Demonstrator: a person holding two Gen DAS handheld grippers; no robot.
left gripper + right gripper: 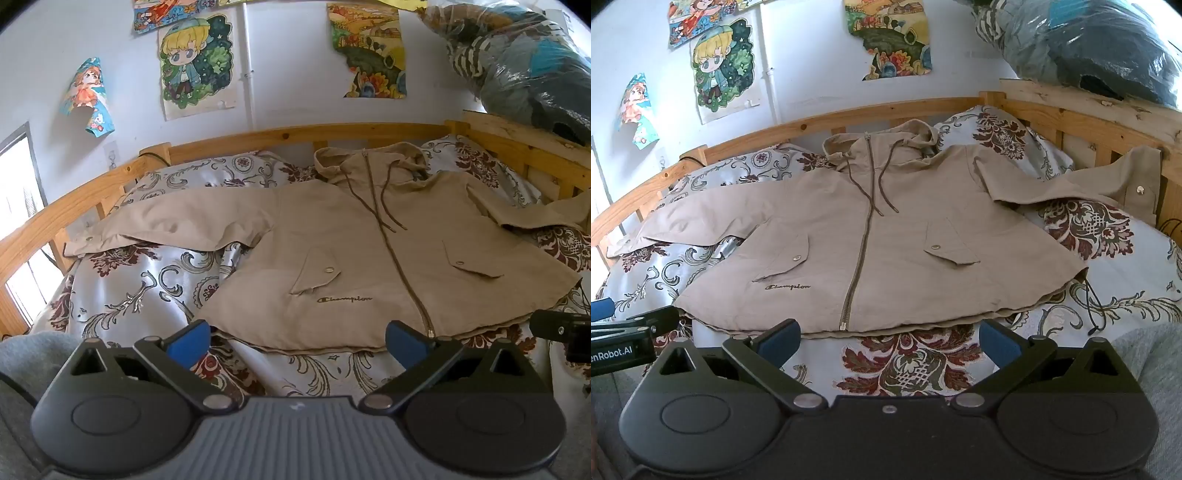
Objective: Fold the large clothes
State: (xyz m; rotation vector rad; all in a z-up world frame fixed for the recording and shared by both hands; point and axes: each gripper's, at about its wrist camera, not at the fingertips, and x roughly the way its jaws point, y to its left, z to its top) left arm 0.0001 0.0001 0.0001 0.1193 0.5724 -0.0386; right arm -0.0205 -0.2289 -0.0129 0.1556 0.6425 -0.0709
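From my left wrist camera, the left hand-held gripper hangs with fingers spread, holding nothing, just short of the hem of the beige jacket lying flat, zipped, on the bed. From the right wrist, the right hand-held gripper is likewise spread (its far sleeve seems draped against the wooden rail).

Matt cloth jacket, glossy satin bedspread

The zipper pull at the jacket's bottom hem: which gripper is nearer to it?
Left. The zipper pull lies just beyond the left gripper, close to one fingertip. The right gripper hangs short of the hem, with the pull left of centre in its view.
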